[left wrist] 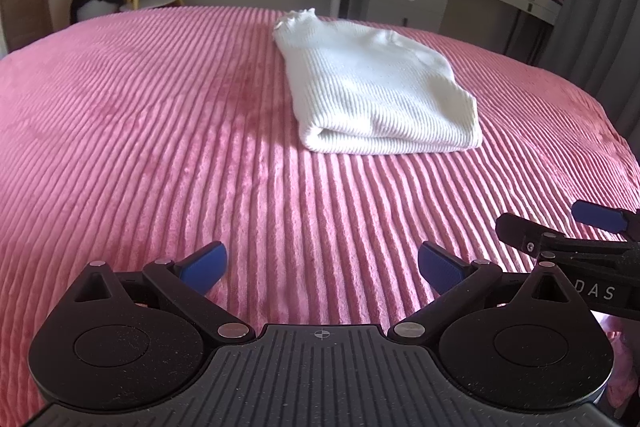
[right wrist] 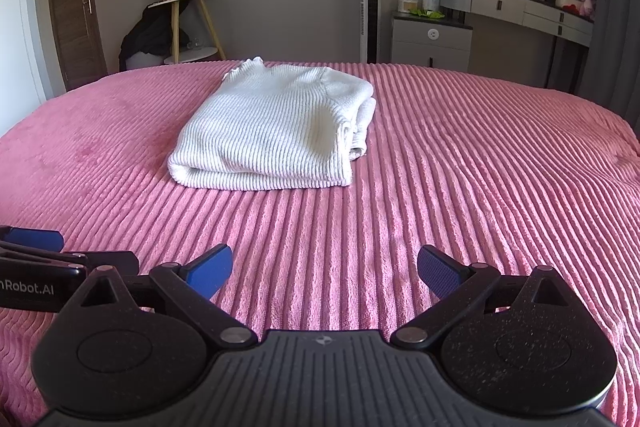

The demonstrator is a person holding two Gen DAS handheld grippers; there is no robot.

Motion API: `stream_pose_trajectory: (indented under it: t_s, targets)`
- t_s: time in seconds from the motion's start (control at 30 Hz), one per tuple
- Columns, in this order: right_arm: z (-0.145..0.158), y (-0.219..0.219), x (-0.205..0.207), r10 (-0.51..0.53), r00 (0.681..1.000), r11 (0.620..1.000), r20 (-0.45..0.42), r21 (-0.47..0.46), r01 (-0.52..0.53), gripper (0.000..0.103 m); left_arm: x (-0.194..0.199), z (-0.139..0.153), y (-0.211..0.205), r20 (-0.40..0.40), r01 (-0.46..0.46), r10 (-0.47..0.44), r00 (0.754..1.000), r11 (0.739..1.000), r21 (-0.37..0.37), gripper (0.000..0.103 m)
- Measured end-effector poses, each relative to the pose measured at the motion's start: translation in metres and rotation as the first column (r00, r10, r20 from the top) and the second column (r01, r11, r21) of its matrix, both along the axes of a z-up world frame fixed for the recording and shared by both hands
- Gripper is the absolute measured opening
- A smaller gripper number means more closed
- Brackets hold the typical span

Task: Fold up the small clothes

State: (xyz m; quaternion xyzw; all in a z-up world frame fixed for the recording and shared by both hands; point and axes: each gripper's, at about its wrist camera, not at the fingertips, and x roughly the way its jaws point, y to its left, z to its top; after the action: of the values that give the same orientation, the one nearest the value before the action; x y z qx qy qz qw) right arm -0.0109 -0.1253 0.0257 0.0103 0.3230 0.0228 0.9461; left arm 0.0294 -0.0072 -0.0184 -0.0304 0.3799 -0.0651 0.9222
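The white ribbed sweater (left wrist: 376, 87) (right wrist: 276, 127) lies folded into a thick rectangle on the far middle of the bed, its frilled edge away from the cameras. The left gripper (left wrist: 320, 267) and the right gripper (right wrist: 324, 271) hover well apart from it, jaws wide, holding nothing. The pink bedcover (left wrist: 140, 147) (right wrist: 480, 167) is plush with raised ridges.

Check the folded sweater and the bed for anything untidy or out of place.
Only a small thing: on the sweater, inner layers poke out along its right edge, so the fold is slightly uneven. It lies flat on the bedspread; both grippers are open and clear.
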Motion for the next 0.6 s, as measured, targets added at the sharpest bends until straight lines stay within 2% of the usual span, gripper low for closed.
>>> stream_pose_trajectory:
  t_s: [0.6]
  targets:
    - [0.0004, 0.0003, -0.0009, -0.006, 1.000, 1.000, 0.007, 0.004, 0.005, 0.099, 0.0014, -0.0031, -0.0006, -0.024, -0.003, 0.004, 1.000, 1.000, 0.007, 0.103]
